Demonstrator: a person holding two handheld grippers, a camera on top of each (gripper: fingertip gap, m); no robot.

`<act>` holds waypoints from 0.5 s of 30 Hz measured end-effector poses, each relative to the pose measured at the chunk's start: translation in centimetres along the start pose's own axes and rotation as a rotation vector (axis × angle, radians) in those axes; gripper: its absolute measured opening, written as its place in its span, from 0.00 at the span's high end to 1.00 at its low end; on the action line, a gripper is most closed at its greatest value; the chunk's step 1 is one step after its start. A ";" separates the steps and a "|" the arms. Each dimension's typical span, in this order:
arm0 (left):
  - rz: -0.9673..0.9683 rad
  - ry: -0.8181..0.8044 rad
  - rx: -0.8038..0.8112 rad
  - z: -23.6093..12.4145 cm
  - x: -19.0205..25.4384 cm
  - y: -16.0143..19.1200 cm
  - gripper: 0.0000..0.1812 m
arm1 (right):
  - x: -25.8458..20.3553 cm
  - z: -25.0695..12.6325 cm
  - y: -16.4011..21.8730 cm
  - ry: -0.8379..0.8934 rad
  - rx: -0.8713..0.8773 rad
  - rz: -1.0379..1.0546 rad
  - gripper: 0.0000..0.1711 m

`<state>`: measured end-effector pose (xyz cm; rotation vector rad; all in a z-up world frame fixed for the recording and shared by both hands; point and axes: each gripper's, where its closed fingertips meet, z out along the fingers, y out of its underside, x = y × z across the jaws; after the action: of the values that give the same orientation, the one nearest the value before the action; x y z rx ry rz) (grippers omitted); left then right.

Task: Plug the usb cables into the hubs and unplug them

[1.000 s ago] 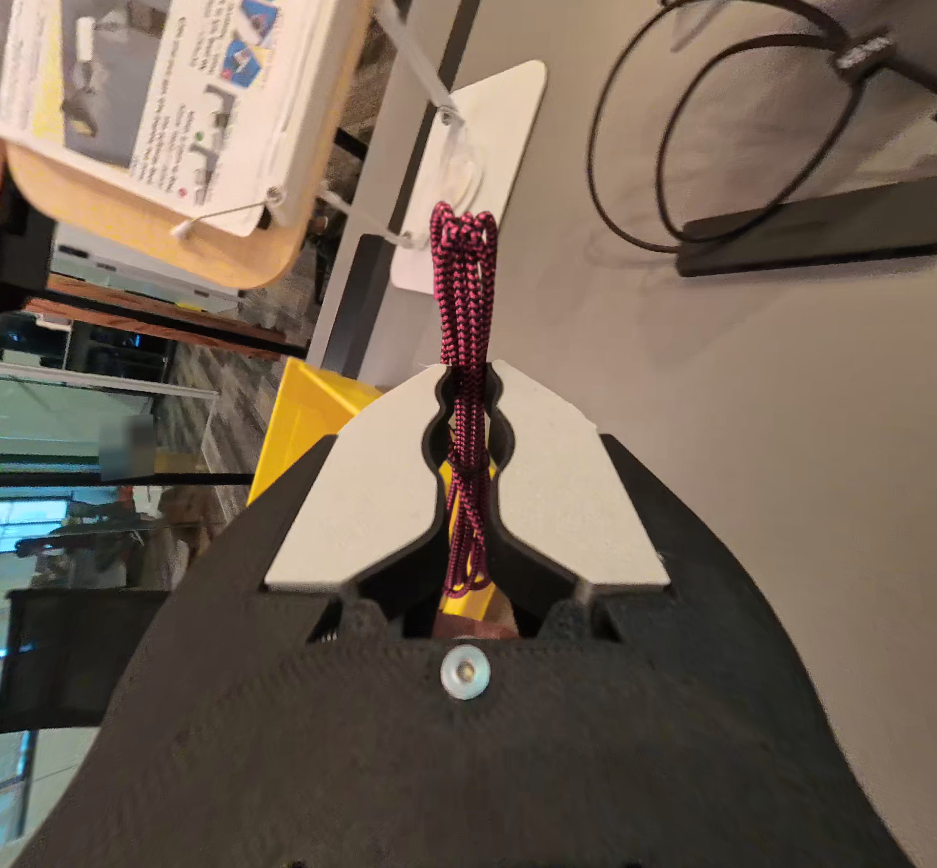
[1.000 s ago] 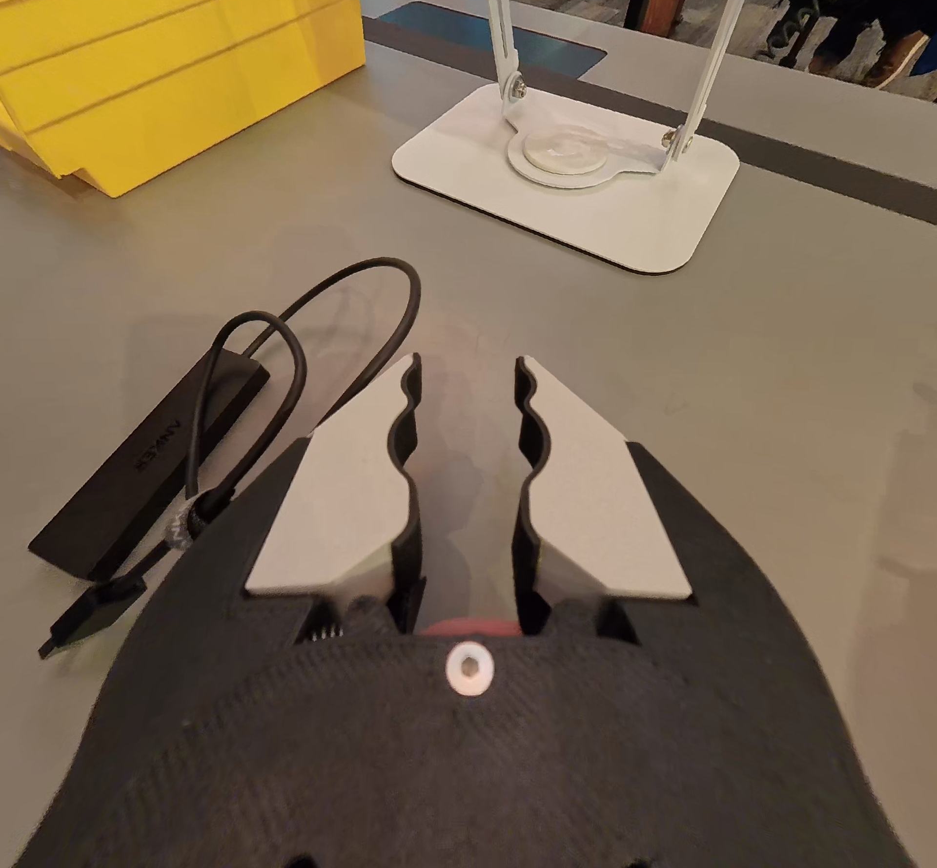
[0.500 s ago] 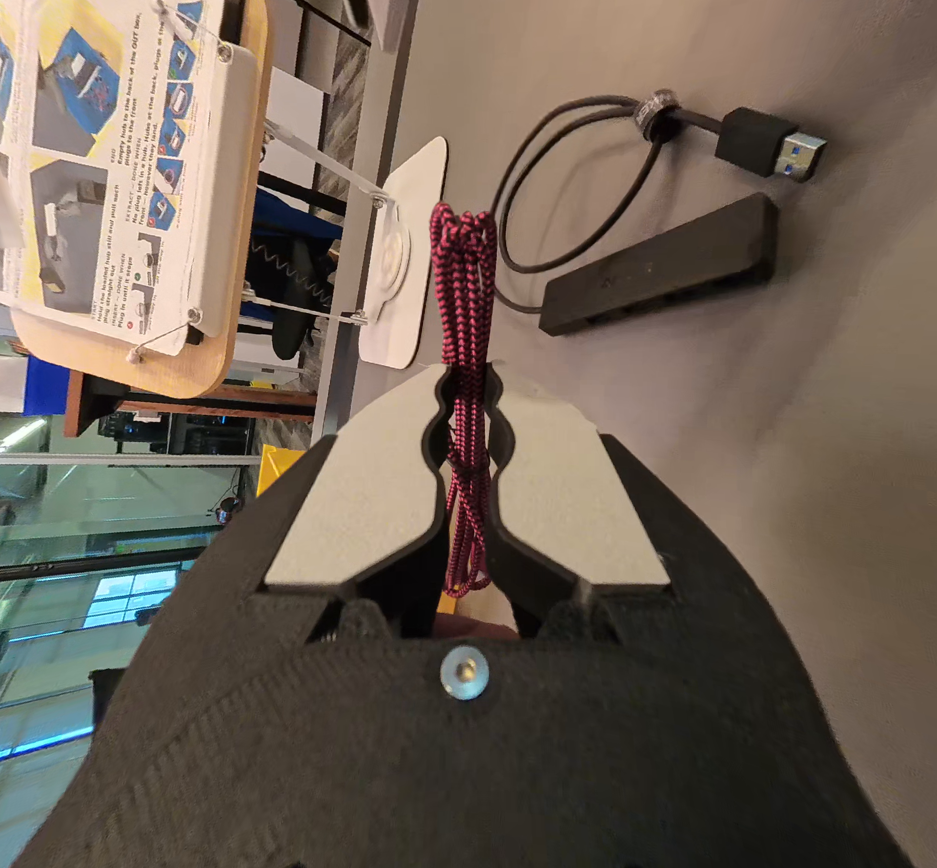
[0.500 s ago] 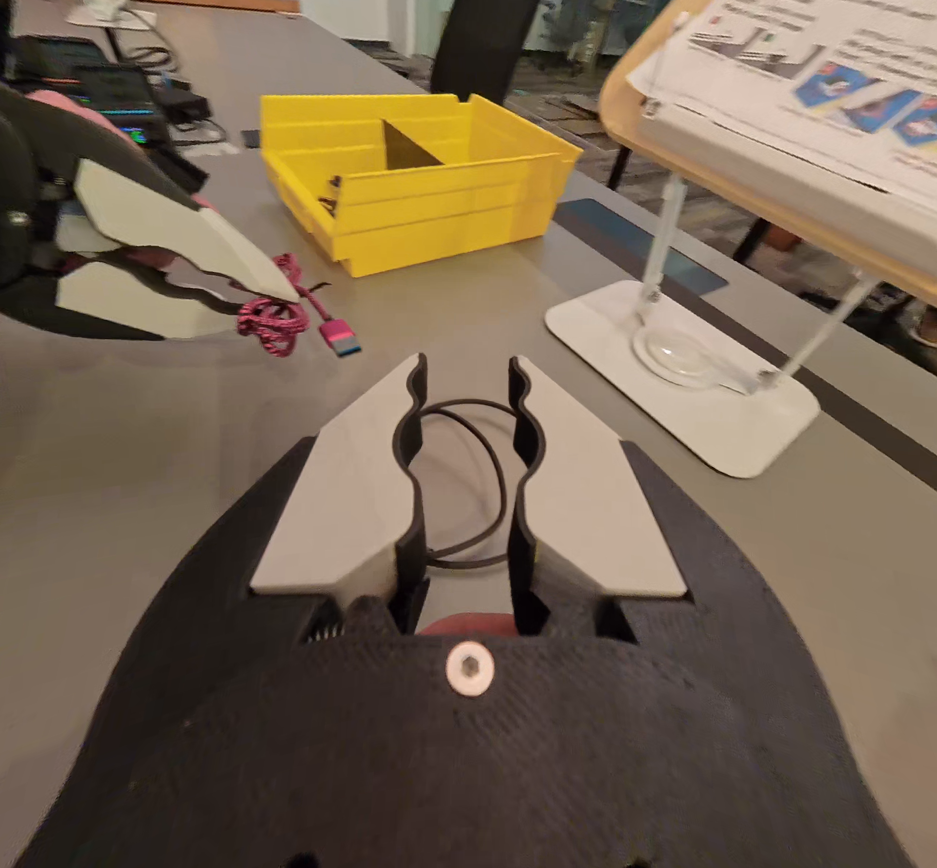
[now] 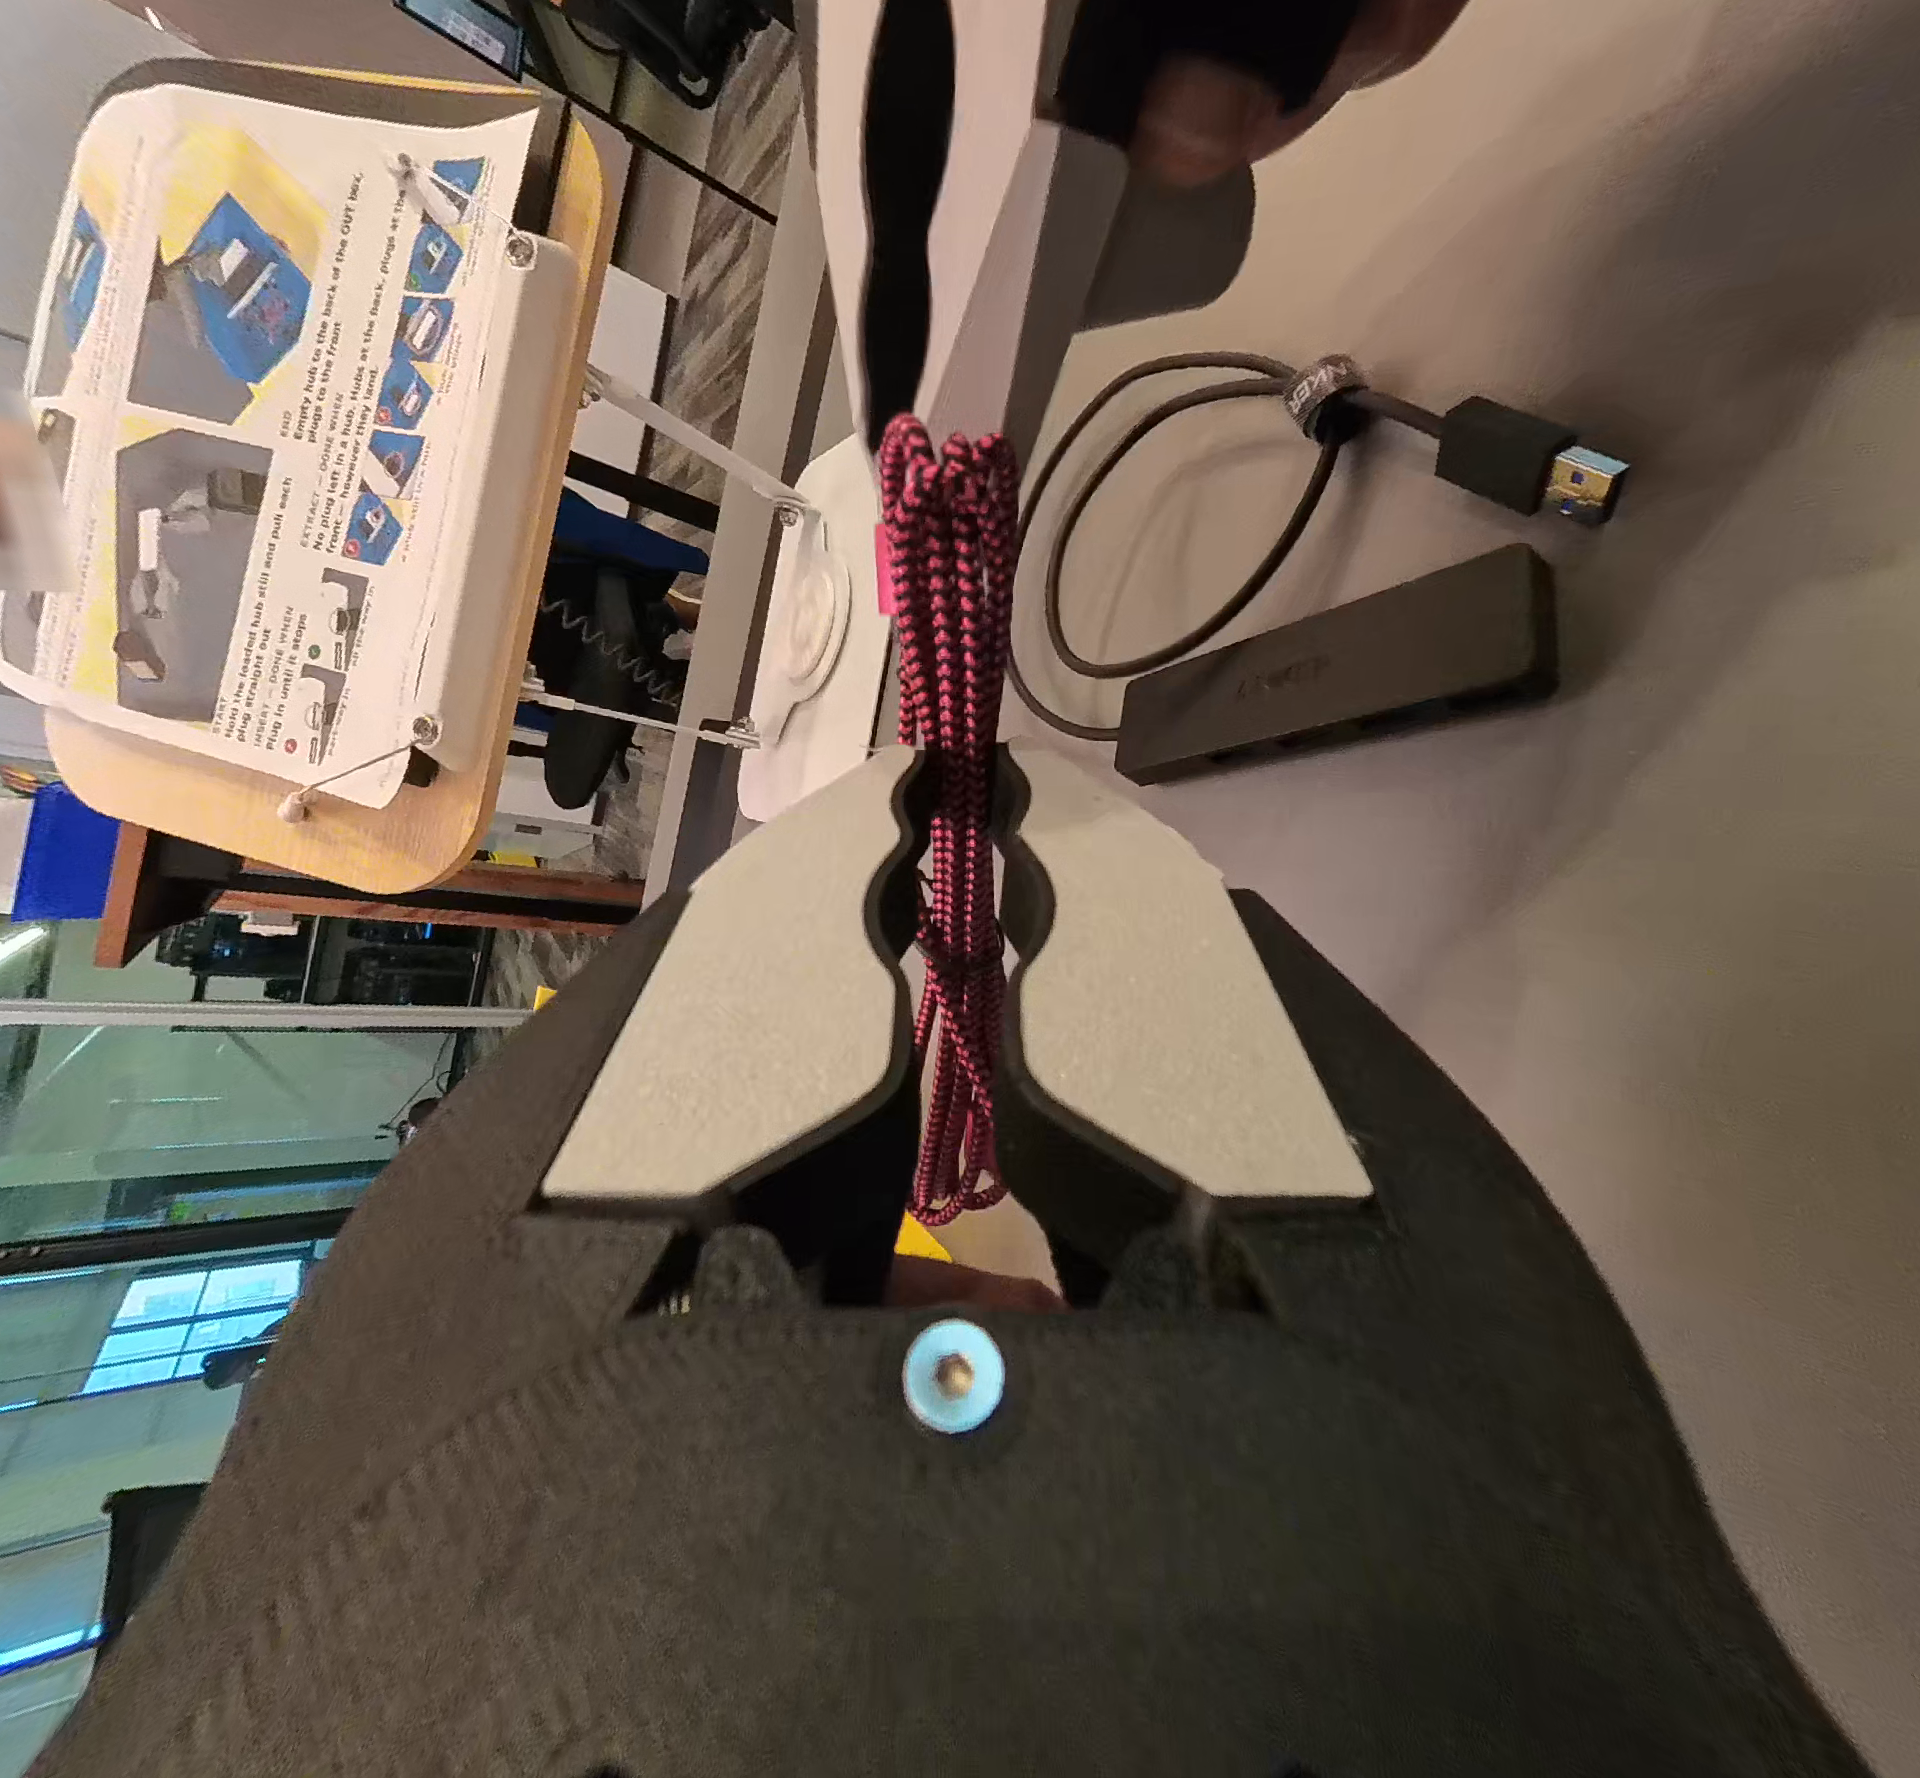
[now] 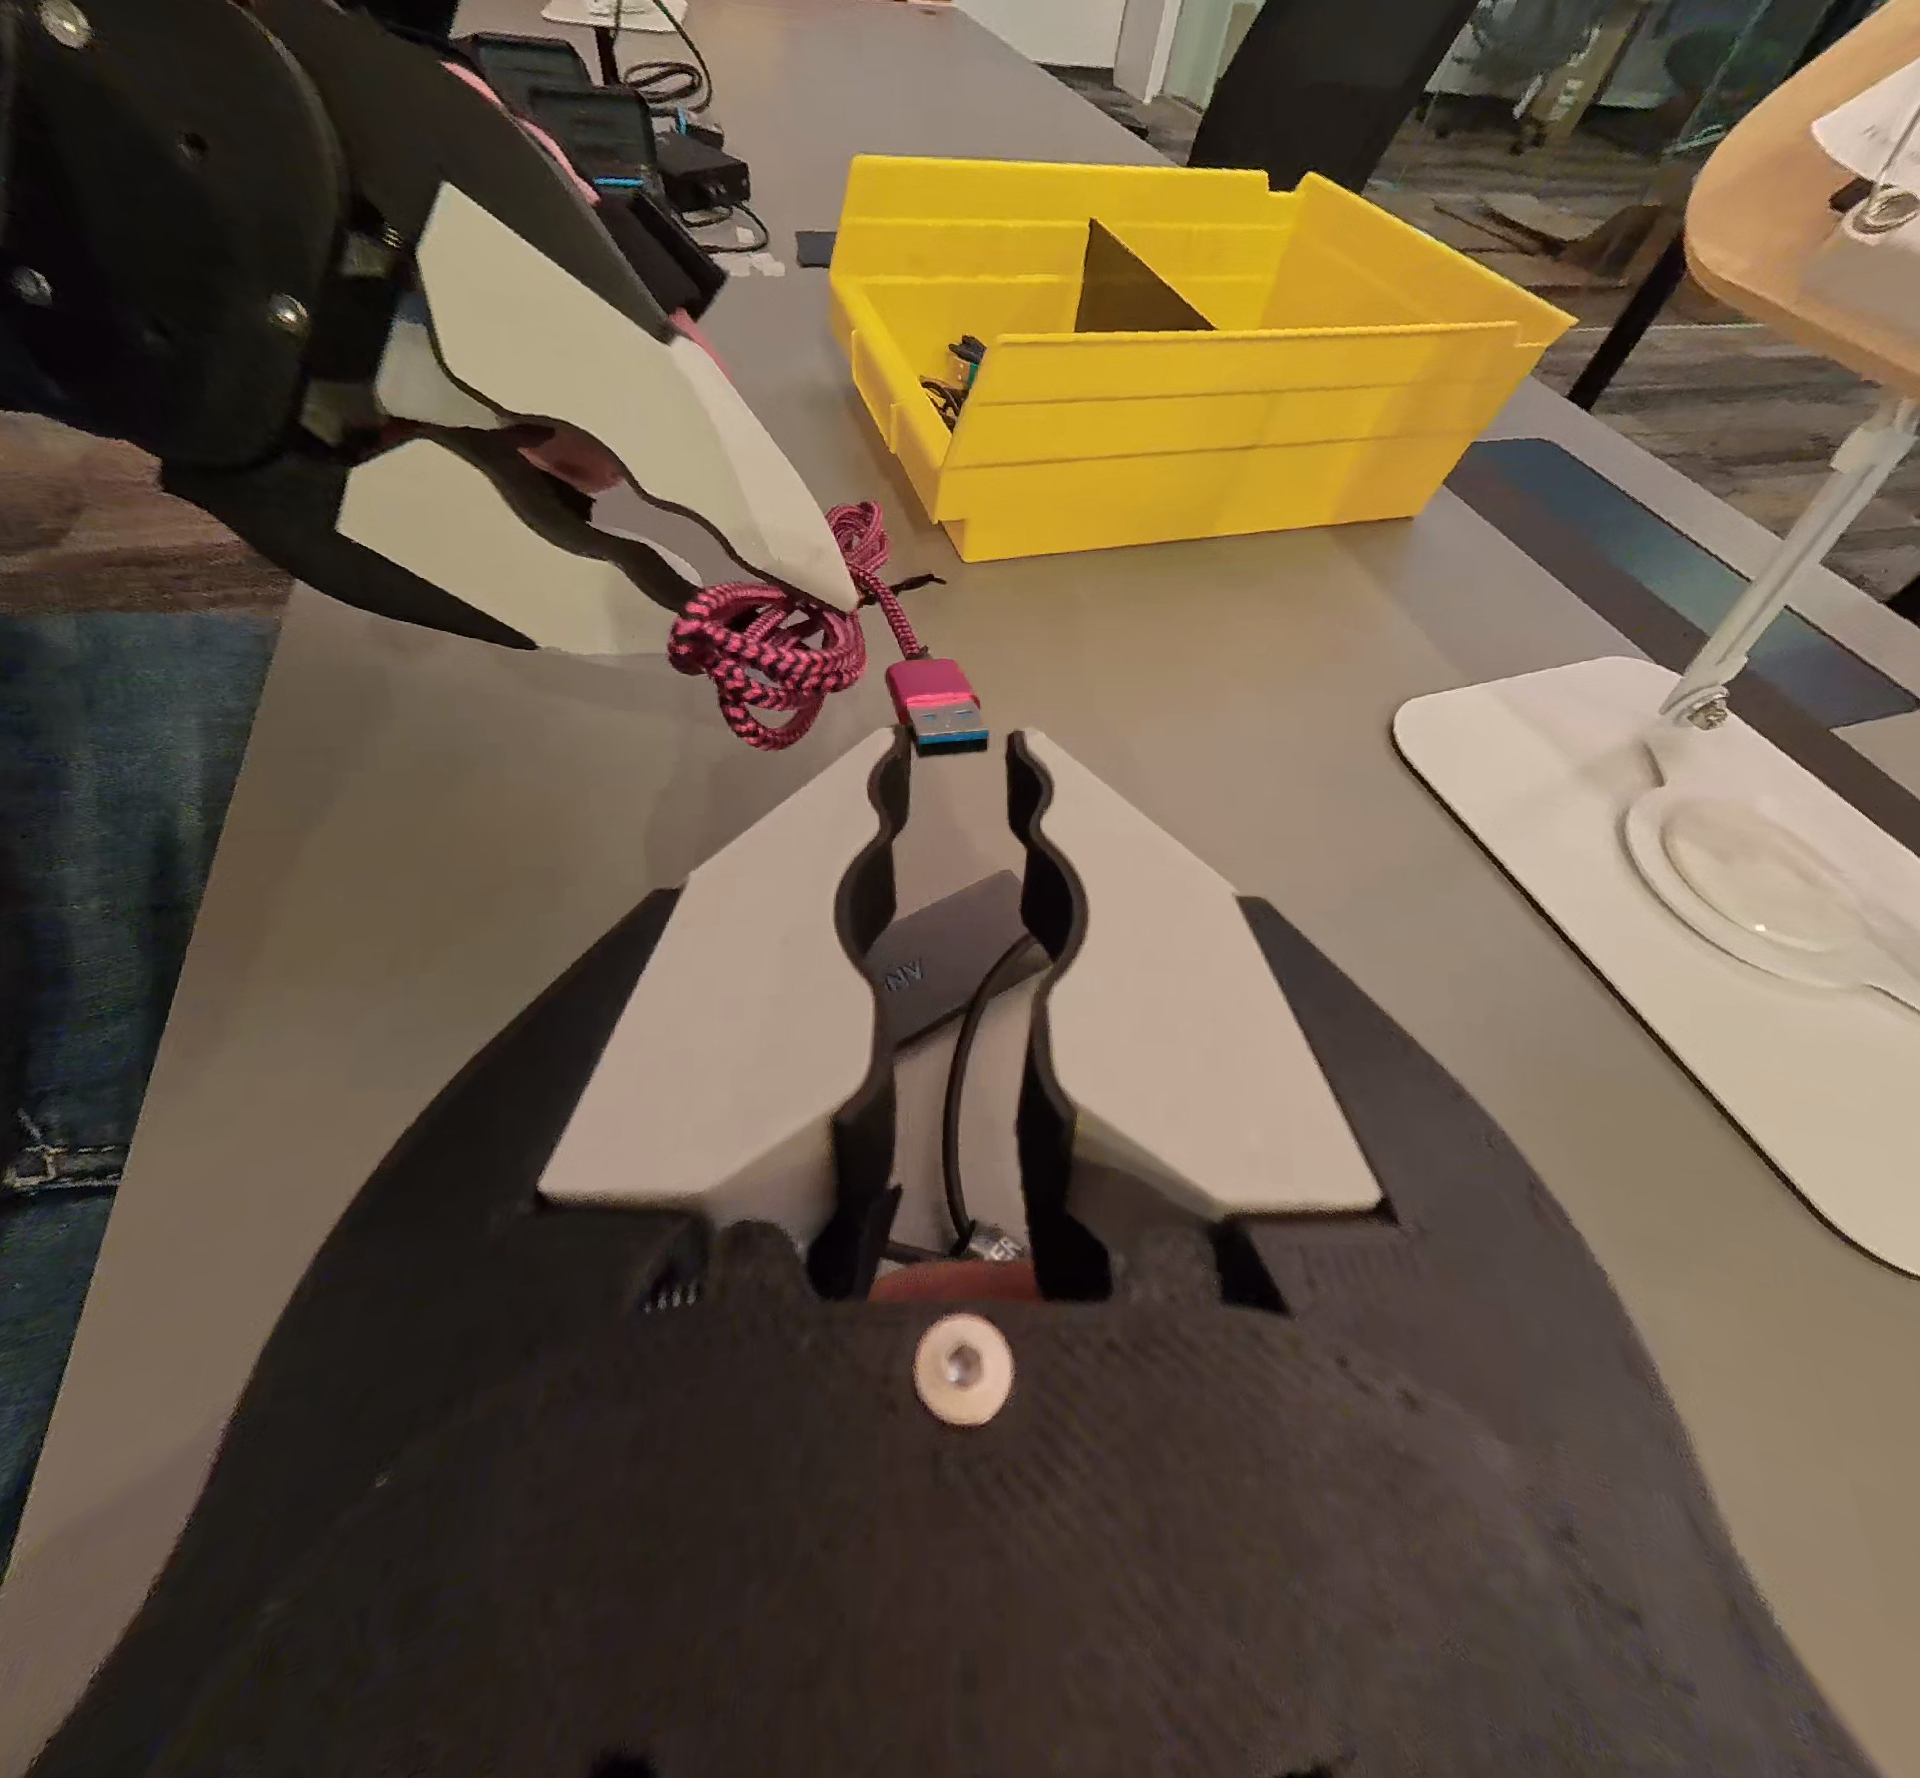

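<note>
Left gripper (image 5: 956, 772) jaws clamp the cable (image 5: 951, 606); only the right view shows its plug (image 6: 935, 705), mid-frame. Right gripper (image 6: 951, 752) jaws released above the hub (image 6: 945, 965).

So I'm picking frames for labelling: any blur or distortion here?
Left wrist view: the right gripper is motion-blurred at the top, the braided USB cable and hub sharp. Right wrist view: mostly sharp, wide-angle stretch on the table edges and yellow bin.

Even indoor light; soft shadows on table (image 6: 1195, 648); wide-angle bending at edges; slight motion blur top of left view.
</note>
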<state>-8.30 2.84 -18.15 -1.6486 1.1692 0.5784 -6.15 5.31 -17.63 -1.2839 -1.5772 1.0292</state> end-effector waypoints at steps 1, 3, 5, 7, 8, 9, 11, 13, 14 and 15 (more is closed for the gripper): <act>0.002 0.002 -0.001 0.1 0.1 0.1 0.94 | -0.1 0.0 0.0 -0.009 0.000 0.003 0.87; 0.000 0.015 0.000 0.1 0.3 0.2 0.95 | -0.3 -0.2 0.0 -0.027 0.003 0.000 0.86; 0.006 0.019 -0.001 0.2 0.4 0.3 0.94 | -0.6 -0.2 0.1 -0.050 0.003 0.002 0.86; 0.007 0.029 0.001 0.2 0.6 0.3 0.94 | -0.8 -0.2 0.1 -0.066 0.006 -0.004 0.87; 0.008 0.026 0.001 0.2 0.6 0.3 0.94 | -0.9 -0.1 0.2 -0.073 0.001 -0.001 0.90; 0.006 0.027 0.005 0.2 0.6 0.2 0.94 | -0.9 0.0 0.3 -0.077 -0.007 0.003 0.92; 0.000 0.028 0.007 0.2 0.6 0.2 0.94 | -0.9 0.0 0.4 -0.083 -0.006 0.006 0.92; 0.001 0.028 0.008 0.2 0.6 0.2 0.94 | -0.9 0.1 0.5 -0.087 -0.008 0.011 0.92; 0.000 0.033 0.007 0.2 0.7 0.3 0.94 | -1.0 0.1 0.5 -0.092 -0.007 0.013 0.92; -0.001 0.038 0.007 0.2 0.8 0.3 0.94 | -1.0 0.0 0.5 -0.098 -0.003 0.018 0.92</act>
<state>-8.20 2.71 -18.99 -1.6610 1.1970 0.5441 -5.89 4.38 -18.20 -1.2685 -1.6440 1.1167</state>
